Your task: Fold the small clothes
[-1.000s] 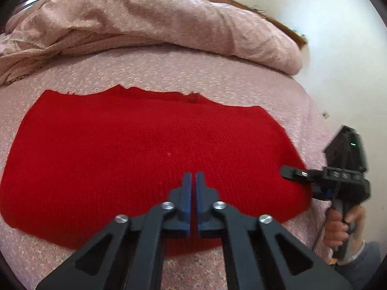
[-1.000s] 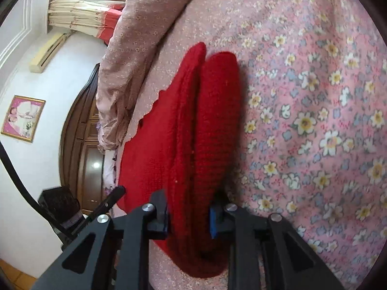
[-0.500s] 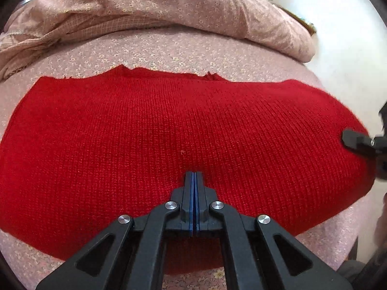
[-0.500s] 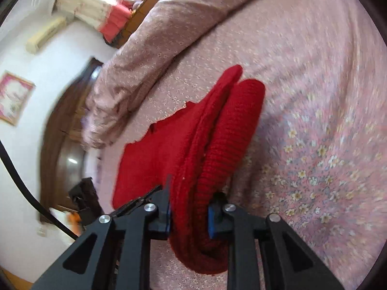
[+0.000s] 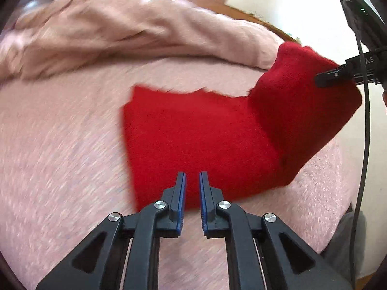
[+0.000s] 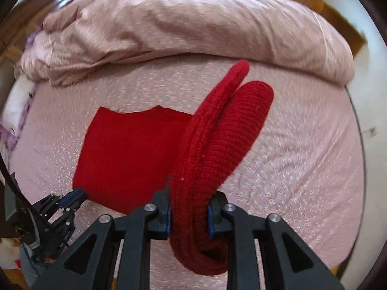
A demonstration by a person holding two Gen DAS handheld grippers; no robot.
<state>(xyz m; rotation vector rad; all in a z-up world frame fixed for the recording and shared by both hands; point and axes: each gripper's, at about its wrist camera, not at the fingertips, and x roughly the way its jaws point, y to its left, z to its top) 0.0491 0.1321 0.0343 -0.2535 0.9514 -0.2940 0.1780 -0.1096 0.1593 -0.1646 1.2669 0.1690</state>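
Note:
A red knitted garment (image 5: pixel 193 135) lies on the pink floral bed sheet (image 5: pixel 60 145); it also shows in the right wrist view (image 6: pixel 130 149). My right gripper (image 6: pixel 188 213) is shut on the garment's right end, a thick doubled fold (image 6: pixel 217 149), and holds it lifted above the bed. In the left wrist view that gripper (image 5: pixel 321 78) shows at the upper right with the raised end. My left gripper (image 5: pixel 192 193) is slightly open and empty, just above the garment's near edge. It also shows in the right wrist view (image 6: pixel 75 194).
A rumpled pink duvet (image 5: pixel 145 31) lies along the far side of the bed; it also shows in the right wrist view (image 6: pixel 193 24). A wooden headboard (image 6: pixel 338 12) and white wall stand behind. The bed edge drops off at the right.
My right gripper has lifted the garment's right end up and swung it over. My left gripper has opened slightly, let go of the knit and pulled back to the near edge.

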